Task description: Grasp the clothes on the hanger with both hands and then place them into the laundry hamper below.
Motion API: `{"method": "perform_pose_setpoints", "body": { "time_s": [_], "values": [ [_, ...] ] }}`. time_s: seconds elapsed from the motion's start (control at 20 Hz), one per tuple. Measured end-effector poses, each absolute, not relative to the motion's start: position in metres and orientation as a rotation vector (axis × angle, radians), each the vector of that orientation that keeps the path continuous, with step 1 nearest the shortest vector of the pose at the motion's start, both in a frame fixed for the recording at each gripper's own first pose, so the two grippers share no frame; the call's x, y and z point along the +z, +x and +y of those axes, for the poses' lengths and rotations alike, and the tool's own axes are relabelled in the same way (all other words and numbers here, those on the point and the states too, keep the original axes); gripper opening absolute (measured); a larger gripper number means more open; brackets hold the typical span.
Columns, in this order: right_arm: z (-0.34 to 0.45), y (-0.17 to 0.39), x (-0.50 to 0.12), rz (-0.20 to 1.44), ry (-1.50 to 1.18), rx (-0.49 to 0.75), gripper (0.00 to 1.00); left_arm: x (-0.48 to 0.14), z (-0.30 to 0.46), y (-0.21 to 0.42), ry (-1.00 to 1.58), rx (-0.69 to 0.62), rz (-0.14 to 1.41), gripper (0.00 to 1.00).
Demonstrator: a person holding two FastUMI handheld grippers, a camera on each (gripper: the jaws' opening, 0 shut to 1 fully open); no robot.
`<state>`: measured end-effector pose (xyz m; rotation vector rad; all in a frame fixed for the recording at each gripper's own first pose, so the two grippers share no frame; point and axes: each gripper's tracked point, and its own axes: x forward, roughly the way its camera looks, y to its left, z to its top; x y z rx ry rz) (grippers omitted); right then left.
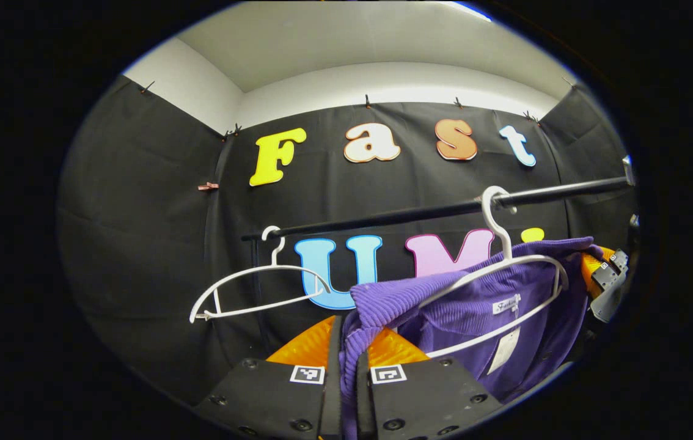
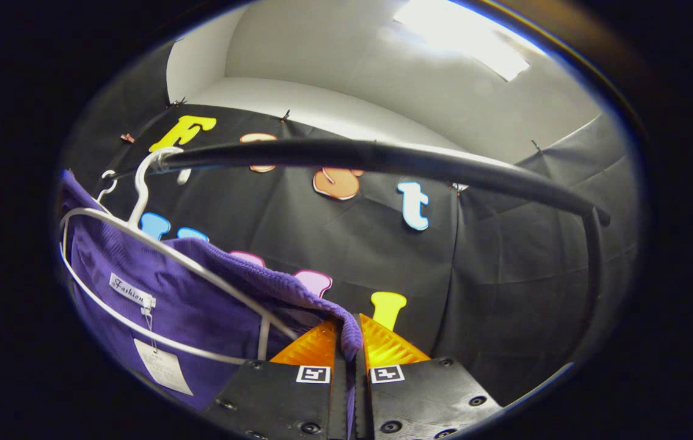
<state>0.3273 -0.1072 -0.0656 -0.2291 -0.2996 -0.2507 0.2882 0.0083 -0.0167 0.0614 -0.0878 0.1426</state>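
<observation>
A purple ribbed garment (image 1: 475,311) hangs on a white hanger (image 1: 505,269) hooked over the black rail (image 1: 432,212). My left gripper (image 1: 349,342) is shut on the garment's left shoulder, with purple cloth pinched between its orange fingers (image 1: 307,348). In the right gripper view the same garment (image 2: 181,299) drapes over its hanger (image 2: 139,244), and my right gripper (image 2: 351,342) is shut on the other shoulder edge. The right gripper's orange finger also shows at the far right of the left gripper view, at the garment's far end (image 1: 603,272).
A second, bare white hanger (image 1: 249,287) hangs farther left on the rail. The rail (image 2: 383,162) curves close overhead in the right gripper view and bends down into a post (image 2: 591,275) at the right. Black cloth walls stand behind.
</observation>
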Motion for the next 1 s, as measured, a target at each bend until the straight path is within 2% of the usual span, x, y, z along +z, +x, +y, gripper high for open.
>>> {"method": "perform_pose_setpoints", "body": {
  "time_s": [0.1, 0.3, 0.6, 0.65, 0.7, 1.0],
  "values": [
    [-0.107, 0.331, -0.053, -0.345, -0.252, -0.268, 0.09, -0.011, 0.012, 0.294, 0.074, 0.138, -0.096, 0.13],
    [-0.122, 0.351, -0.069, -0.315, -0.274, -0.302, 0.09, -0.004, 0.016, 0.304, 0.088, 0.121, -0.099, 0.13],
    [-0.137, 0.398, -0.180, -0.088, -0.253, -0.267, 0.09, -0.024, 0.005, 0.311, 0.116, 0.099, -0.068, 0.14],
    [-0.132, 0.392, -0.197, -0.063, -0.251, -0.253, 0.06, -0.029, 0.006, 0.311, 0.119, 0.103, -0.061, 0.14],
    [-0.125, 0.382, -0.208, -0.054, -0.247, -0.239, 0.09, -0.034, 0.009, 0.311, 0.122, 0.109, -0.055, 0.13],
    [-0.062, 0.333, -0.261, 0.022, -0.225, -0.097, 0.08, -0.068, 0.050, 0.300, 0.133, 0.177, 0.000, 0.13]
  ]
}}
